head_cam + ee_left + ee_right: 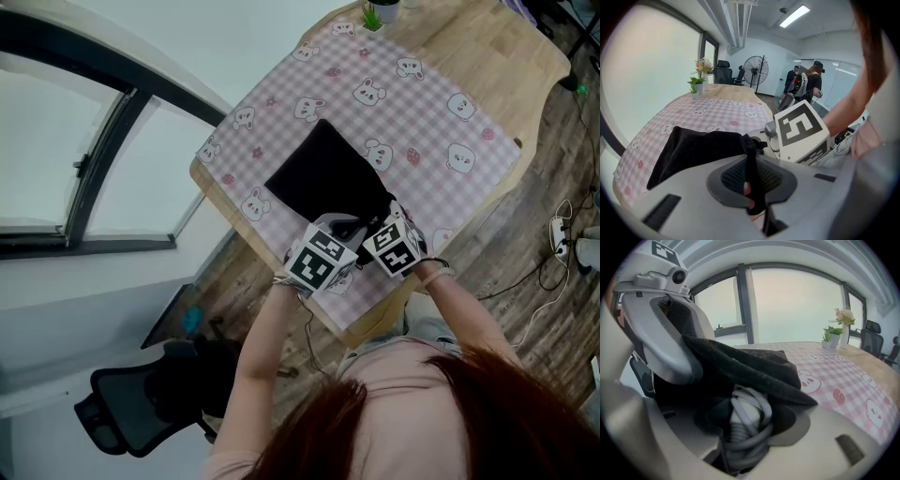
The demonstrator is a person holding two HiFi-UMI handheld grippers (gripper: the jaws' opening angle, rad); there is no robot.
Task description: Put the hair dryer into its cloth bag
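**Pink top, grey handheld grippers**

The person wears a pale pink short-sleeved top (pixel 384 370) and has reddish-brown hair (pixel 469 412). A thin dark band (pixel 434 264) circles the right wrist. The left gripper (pixel 751 183) and right gripper (pixel 740 413) are light grey moulded shells with dark mesh-textured fingers (pixel 733 176). Each carries a white cube (pixel 322 262) printed with black square markers.

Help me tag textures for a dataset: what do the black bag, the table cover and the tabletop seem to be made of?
Black bag: soft matte cloth; it drapes and creases, with no shine.
Table cover: thin printed fabric, perhaps cotton or a coated cloth; pink checks with bunnies, lying flat.
Tabletop: light wood or wood veneer with a smooth finish; grain lines show.
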